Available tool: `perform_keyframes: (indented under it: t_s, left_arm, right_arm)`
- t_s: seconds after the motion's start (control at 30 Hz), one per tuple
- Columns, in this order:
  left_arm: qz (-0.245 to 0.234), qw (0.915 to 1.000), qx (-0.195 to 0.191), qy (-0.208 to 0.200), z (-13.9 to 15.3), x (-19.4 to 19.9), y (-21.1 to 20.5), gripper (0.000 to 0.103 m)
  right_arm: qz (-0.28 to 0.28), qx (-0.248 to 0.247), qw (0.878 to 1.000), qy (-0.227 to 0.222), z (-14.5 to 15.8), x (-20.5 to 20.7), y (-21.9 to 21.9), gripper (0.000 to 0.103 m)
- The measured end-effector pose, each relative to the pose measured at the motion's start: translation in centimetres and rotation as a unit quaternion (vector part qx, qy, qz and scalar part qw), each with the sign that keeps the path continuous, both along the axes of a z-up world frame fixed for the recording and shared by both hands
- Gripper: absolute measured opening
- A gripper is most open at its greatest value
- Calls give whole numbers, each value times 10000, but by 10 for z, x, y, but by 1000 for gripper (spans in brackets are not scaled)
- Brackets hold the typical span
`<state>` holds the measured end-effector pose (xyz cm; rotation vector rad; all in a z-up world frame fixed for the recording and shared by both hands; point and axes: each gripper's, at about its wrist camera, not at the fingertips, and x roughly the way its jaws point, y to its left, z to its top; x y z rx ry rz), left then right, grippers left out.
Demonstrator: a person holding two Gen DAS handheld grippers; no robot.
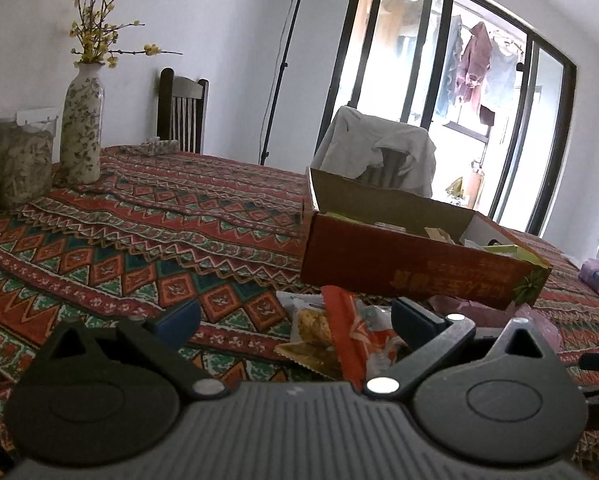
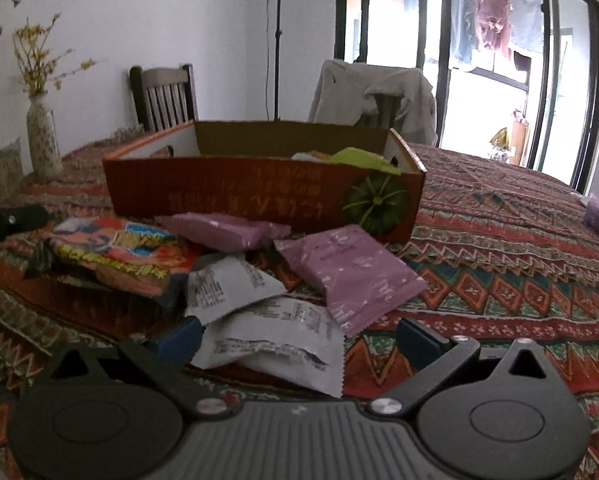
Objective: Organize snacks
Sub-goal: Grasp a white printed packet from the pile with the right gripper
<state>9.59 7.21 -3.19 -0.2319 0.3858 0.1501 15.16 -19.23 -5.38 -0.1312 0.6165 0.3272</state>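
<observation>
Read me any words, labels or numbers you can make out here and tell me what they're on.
None can be read for certain.
Red cardboard box: large gold characters, upside down, too blurred.
White packets: fine black print, too small.
Purple packets: pale marks, illegible.
Orange snack bag: yellow lettering, blurred.

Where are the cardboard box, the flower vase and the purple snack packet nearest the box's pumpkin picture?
cardboard box [image 2: 239, 196]: right wrist view, its red front wall.
flower vase [image 1: 82, 128]: left wrist view, middle of its patterned body.
purple snack packet [image 2: 349, 270]: right wrist view, centre of its wrapper.
</observation>
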Motion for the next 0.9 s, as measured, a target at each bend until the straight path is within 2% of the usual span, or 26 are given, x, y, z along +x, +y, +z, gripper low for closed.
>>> perform_keyframes:
  t_s: [0.23,0.33,0.53,0.6,0.67,0.7,0.77,0.9]
  left_arm:
    - [-84,9999,41,-80,0,-3,-2,103]
    - [-76,10000,-19,-56,0,-1,0,103]
    - [-40,9999,-85,-45,-1,-2,2,103]
    - [-40,9999,-84,-41,-1,-2,2,103]
    - [-42,10000,-82,-38,-1,-2,1,103]
    - [-41,10000,-78,-34,-1,-2,1,103]
    - [-40,9999,-86,-40,-1,-2,1,103]
    - [-28,9999,-125,-42,-1,-2,2,103]
  right_arm:
    - [61,165,9987,483,-5,20,1,103]
    - [203,-25,9986,490,-7,21,8,103]
    - [407,9,9980,479,-8,18,10,103]
    - [405,69,9983,418,-7,15,8,97]
    - [431,175,9984,324,-5,10,4,84]
    - [448,243,9983,294,-5,8,2,81]
    - [486,341,9980,224,-5,4,-3,66]
    - [479,339,9983,22,-6,-8,-7,46]
